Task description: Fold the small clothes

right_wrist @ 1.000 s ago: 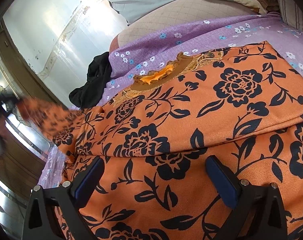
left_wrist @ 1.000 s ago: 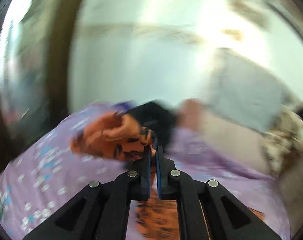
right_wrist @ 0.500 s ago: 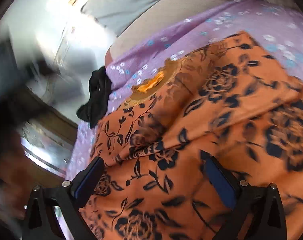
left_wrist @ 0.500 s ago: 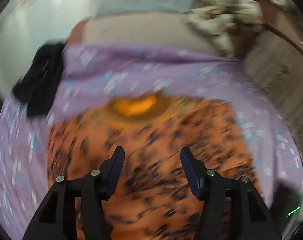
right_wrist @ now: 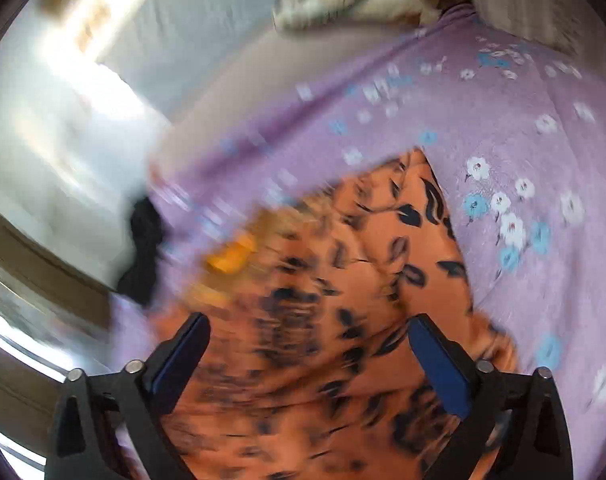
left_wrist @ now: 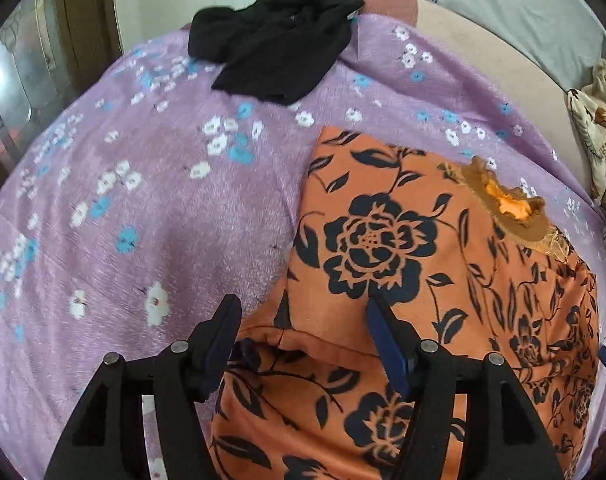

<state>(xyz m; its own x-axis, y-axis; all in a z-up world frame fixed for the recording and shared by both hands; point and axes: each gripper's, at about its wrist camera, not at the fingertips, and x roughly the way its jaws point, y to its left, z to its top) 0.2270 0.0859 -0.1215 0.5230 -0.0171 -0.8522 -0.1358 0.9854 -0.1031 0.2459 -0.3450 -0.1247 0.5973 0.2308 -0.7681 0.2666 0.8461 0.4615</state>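
Two grippers: both hang over the same cloth, each seen from its own wrist camera.
Main cloth: an orange cloth garment with black flowers and leaves [left_wrist: 403, 264] lies on a purple bed sheet with small white and blue flowers [left_wrist: 151, 208]. It is partly folded, with one layer lying over another near the left gripper.
Neck of the cloth: a golden-brown frilly neck trim [left_wrist: 511, 208] sits at the far end of the orange garment, toward the pillow end of the bed.
Left gripper: the left gripper [left_wrist: 303, 320] is over the left edge of the orange garment, right where it meets the purple sheet. Its jaws are apart and opening wider. Cloth lies under the gap, but the blue pads [left_wrist: 387, 344] do not press on it (nothing is held).
Right gripper: the right gripper [right_wrist: 307, 344] is over the orange garment [right_wrist: 343, 320] too, in a very blurry picture. Its jaws are wide apart but closing. The pads squeeze nothing yet.
Black cloth: a crumpled black cloth piece [left_wrist: 275, 40] lies at the far left corner of the bed, well apart from the orange garment.
Far end of the bed: a grey pillow [left_wrist: 535, 8] and a bunched cream and brown patterned cloth [left_wrist: 595, 120] lie at the head of the bed.
Beside the bed: a brown wooden frame [left_wrist: 83, 28] stands against the pale wall.
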